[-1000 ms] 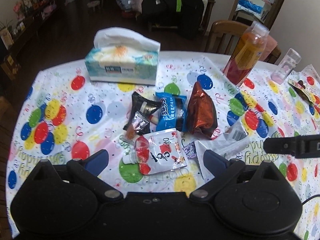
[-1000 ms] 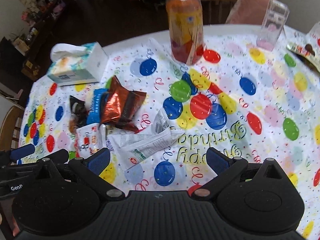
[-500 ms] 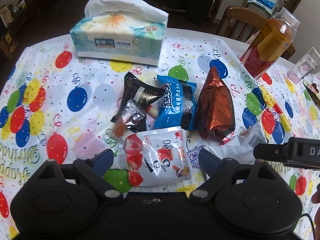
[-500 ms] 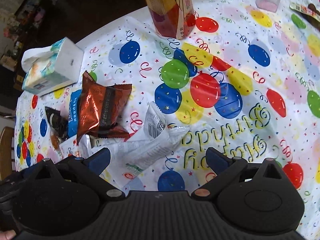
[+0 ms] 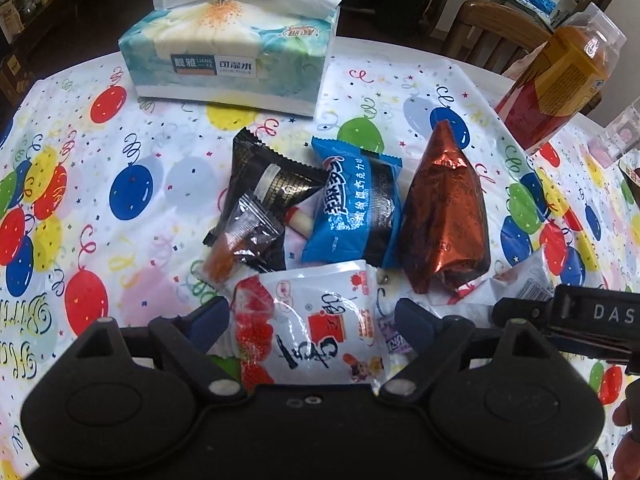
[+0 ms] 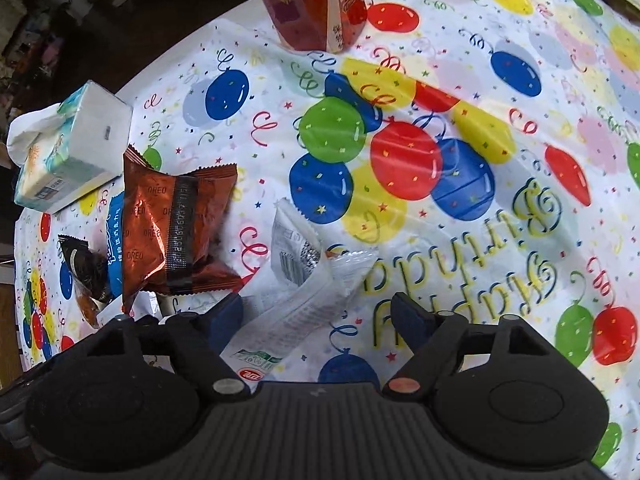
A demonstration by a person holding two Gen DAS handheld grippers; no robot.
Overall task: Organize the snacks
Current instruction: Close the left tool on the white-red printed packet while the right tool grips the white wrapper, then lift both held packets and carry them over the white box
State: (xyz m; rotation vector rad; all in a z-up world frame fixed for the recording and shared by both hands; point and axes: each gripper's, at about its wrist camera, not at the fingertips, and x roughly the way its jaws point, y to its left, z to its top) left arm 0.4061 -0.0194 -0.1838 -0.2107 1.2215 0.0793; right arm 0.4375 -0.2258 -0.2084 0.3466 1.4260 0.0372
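- Approach is what has changed: compared with one second ago, both wrist views show the snack pile much larger and nearer, so both grippers have come down and forward toward it.
- Left gripper now stands with its jaws apart, one on each side of the white pouch with red print; the pouch lies between the fingers, but nothing is clamped yet.
- Right gripper also has its jaws apart; the clear white wrapper lies between them, near the left finger, and it is not gripped.
- The snacks lie in one loose heap on the balloon tablecloth: the black packet, the blue packet and the copper foil bag side by side, partly touching, with the small clear sachet resting on the black packet.
- The tissue box stands behind the heap, and the juice bottle stands apart to the right.
- For the task this means, in my judgement, that sorting has not really begun: no snack is lifted, and each gripper seems ready to close on its nearest packet.
- The thin wrappers lie flat, so a grasp may slip or take two packets together.
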